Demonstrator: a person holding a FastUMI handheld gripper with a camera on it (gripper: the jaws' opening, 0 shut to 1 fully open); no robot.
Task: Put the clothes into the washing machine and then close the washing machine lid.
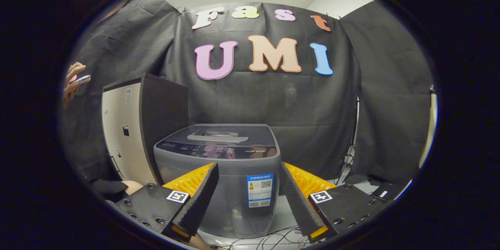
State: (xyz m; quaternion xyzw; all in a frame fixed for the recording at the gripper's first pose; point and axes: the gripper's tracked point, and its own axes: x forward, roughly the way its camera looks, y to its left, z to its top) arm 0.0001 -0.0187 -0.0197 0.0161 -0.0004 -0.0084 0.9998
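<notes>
- The washing machine [218, 164] sits in the lower middle of the frame, a grey top-loader just beyond the fingers, its lid [218, 134] lying flat and closed
- No clothes can be made out here, so where they lie cannot be told
- Judged from its look, the lid is stiff, smooth plastic, light enough to swing on its back hinge; the pale handle bar [217, 138] across its front is the likely place to take hold, though a glossy surface could slip
- Clothes, being soft and limp, would likely need a pinch on a bunched fold
- The gripper [250, 187] is spread wide with nothing between its fingers, the machine's front showing through the gap
- Left of the machine stands a dark cabinet [136, 129] with a pale side
- Loose cables [273, 238] trail on the pale floor below the machine
- At the upper left a person's hand [72, 80] holds a phone [80, 81]; black cloth walls the booth behind
</notes>
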